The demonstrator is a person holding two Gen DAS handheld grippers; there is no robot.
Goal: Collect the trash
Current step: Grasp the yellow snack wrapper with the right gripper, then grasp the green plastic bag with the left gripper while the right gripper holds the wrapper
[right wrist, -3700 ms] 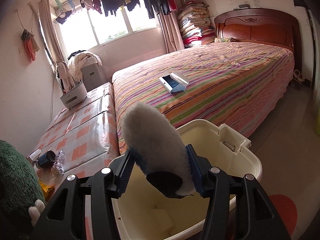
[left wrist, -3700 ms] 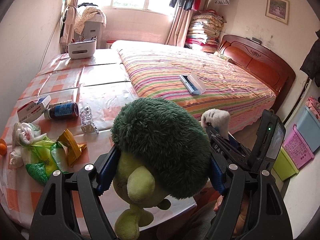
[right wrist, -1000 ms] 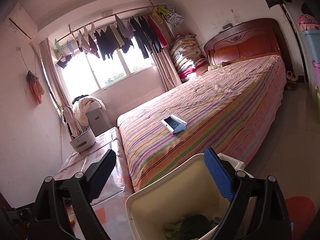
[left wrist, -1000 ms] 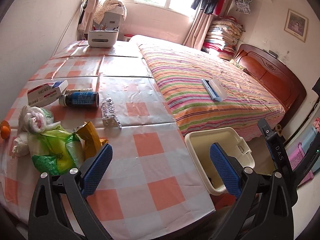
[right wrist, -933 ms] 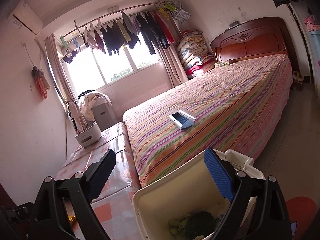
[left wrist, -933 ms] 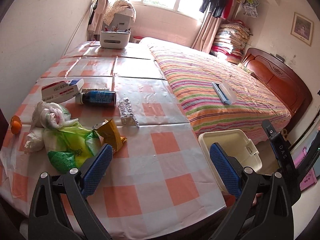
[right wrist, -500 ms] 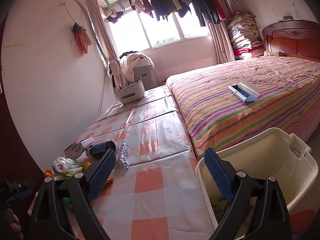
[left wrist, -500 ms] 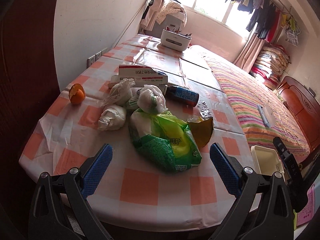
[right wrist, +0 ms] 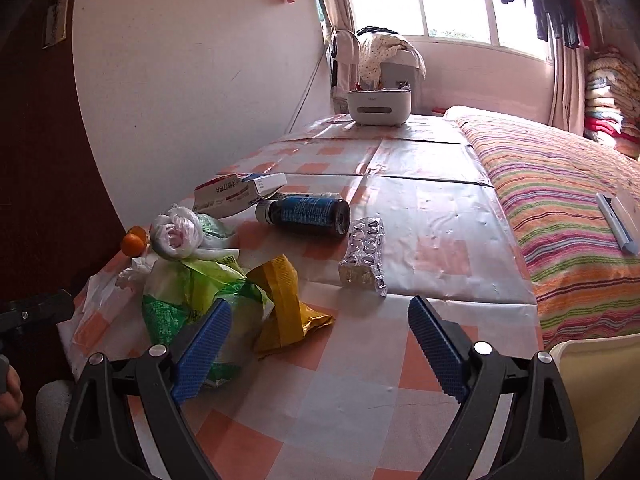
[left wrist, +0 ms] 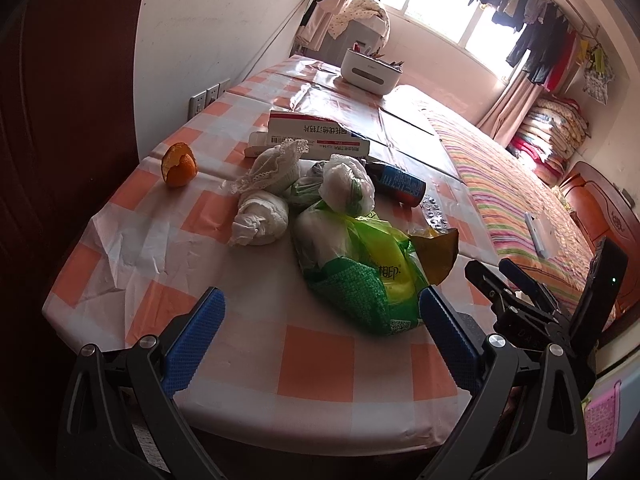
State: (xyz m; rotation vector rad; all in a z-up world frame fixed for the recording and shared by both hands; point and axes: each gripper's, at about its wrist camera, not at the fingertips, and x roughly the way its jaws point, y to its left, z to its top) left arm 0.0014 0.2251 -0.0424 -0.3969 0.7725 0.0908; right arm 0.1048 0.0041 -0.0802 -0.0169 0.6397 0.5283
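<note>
Both our grippers have swung away from the cream bin (right wrist: 592, 364) and the soft toys we dropped in it, and now point at the trash on the checked surface (left wrist: 256, 272). Our left gripper (left wrist: 320, 332) has its jaws wide open and empty, with the green bag (left wrist: 360, 276) just ahead, nearer the right-hand jaw. Our right gripper (right wrist: 316, 344) is wide open and empty too, with the green bag beside its left-hand jaw and the yellow wrapper (right wrist: 284, 300) just ahead.
</note>
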